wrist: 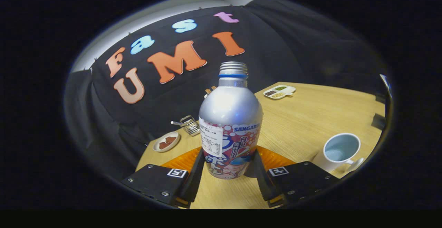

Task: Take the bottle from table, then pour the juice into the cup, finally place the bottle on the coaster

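1. The bottle (230,127) stood upright between the two fingers of the gripper (226,172), its lower labelled part level with their inner faces.
2. The jaws sat close on either side of the bottle's base. Both seemed to touch it, but I could not tell whether they pressed or only flanked it.
3. Whether the bottle rested on the counter (310,117) or hung just above it was not clear. An orange coaster (272,159) showed behind its foot, partly hidden.
4. The bottle looked like thin metal: a smooth, shiny shoulder and a printed sleeve below. I judged it stiff enough for a firm squeeze, though such a wall might dent under too much force.
5. The bare shoulder looked slippery. The sleeved lower body offered straighter sides, so that was the better place to hold, low on the body as the jaws stood.
6. The neck showed threads and no cap seemed fitted, so any juice inside could slop out if the bottle tipped early. Its weight could not be judged, since the fill was hidden.
7. The cup (340,150) stood near the right finger, mouth open and apparently empty.
8. Beyond lay a small dish (166,141), a wire rack (190,125) and a divided tray (279,91), all well apart from the bottle.
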### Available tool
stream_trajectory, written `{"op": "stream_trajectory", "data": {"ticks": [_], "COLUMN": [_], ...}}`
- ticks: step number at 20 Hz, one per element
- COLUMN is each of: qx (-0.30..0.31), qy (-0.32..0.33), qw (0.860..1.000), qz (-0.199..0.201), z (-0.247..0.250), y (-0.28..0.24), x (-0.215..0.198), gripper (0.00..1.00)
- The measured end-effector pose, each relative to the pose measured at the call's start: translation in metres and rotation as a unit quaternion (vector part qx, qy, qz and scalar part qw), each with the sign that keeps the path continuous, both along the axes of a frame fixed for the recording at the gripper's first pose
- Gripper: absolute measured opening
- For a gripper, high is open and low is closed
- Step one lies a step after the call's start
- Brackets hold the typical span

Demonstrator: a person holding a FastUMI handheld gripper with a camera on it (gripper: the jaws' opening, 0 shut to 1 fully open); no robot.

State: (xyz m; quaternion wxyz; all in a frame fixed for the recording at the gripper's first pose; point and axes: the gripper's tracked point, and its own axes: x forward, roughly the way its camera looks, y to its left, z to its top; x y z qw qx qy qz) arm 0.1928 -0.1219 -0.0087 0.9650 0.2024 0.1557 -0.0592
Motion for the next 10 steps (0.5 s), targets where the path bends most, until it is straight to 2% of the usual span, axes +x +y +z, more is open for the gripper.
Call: {"op": "stream_trajectory", "data": {"ticks": [2, 5, 10], "qx": [-0.068, -0.162, -0.219], "qy": [0.007, 0.032, 0.053], "qw": [0.998, 0.986, 0.974], "qz": [-0.003, -0.009, 0.010], "z": [-0.010, -0.036, -0.063], "y": [-0.004, -0.016, -0.010], "x": [0.008, 0.018, 0.034], "gripper": [0.71, 0.71, 0.71]}}
